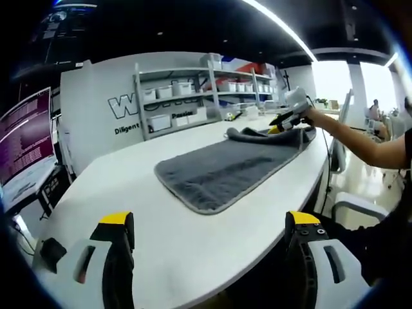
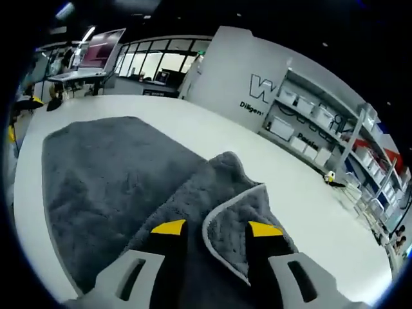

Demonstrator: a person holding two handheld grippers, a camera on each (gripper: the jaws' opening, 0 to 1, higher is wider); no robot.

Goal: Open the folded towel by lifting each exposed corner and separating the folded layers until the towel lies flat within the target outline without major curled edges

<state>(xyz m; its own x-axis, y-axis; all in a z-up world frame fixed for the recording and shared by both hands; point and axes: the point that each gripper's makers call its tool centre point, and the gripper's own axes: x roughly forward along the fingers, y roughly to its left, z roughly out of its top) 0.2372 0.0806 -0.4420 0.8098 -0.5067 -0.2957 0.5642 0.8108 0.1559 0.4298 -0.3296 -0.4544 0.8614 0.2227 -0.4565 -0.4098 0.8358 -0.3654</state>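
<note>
A grey towel lies spread on the white table. Its far end is bunched and raised a little off the table. My right gripper, held in a person's hand, sits at that raised end. In the right gripper view a folded towel layer with a pale hem runs between the jaws, and the right gripper is shut on it. The rest of the towel lies flat beyond. My left gripper hovers over the near table edge, open wide with nothing between its jaws, well short of the towel.
Shelves with white bins stand against the back wall behind the table. A monitor is at the left and a small black object lies near the table's left edge. A chair stands by the right side.
</note>
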